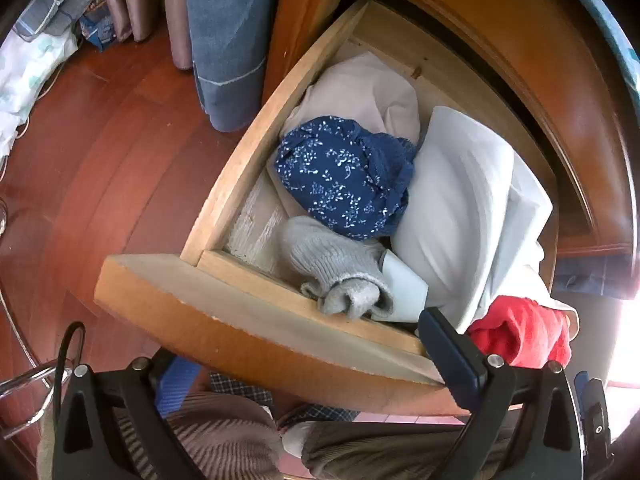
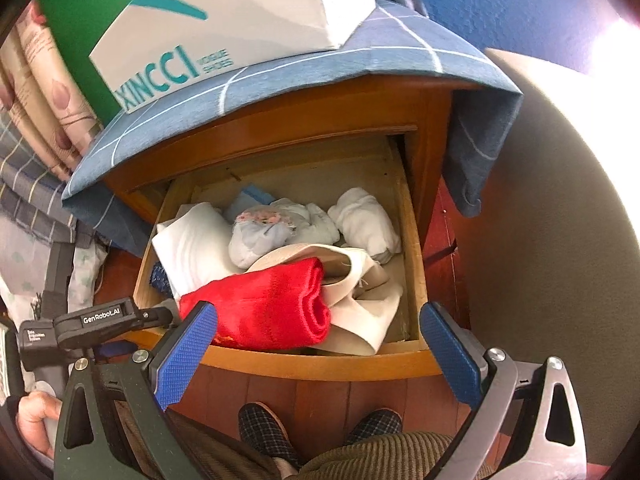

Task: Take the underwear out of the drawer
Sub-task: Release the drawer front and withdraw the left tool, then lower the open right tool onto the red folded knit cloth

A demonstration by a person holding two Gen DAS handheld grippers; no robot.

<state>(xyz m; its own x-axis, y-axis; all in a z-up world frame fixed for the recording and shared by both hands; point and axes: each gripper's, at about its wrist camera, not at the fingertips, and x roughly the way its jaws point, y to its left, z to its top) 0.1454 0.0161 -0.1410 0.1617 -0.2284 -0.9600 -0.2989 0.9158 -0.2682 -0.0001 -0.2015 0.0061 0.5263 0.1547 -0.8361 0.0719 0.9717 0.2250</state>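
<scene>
The wooden drawer (image 2: 412, 236) of a nightstand stands pulled out, full of rolled and folded clothes. A red folded garment (image 2: 268, 308) lies at its front; it also shows in the left wrist view (image 1: 520, 336). Beside it lie beige underwear (image 2: 360, 280), white bundles (image 2: 366, 220) and a blue floral roll (image 1: 344, 176). My right gripper (image 2: 316, 348) is open, just in front of and above the drawer front, its fingers either side of the red garment. My left gripper (image 1: 308, 356) straddles the drawer front (image 1: 208, 320); its right finger (image 1: 452, 356) shows, the left finger is hidden below the drawer front.
A grey knitted sock (image 1: 336, 272) and white folded cloth (image 1: 460, 208) lie in the drawer. A shoe box (image 2: 224, 28) sits on a blue cloth (image 2: 360, 52) on the nightstand. Slippered feet (image 2: 264, 428) stand on the red wooden floor (image 1: 80, 184). A wall (image 2: 560, 240) is at right.
</scene>
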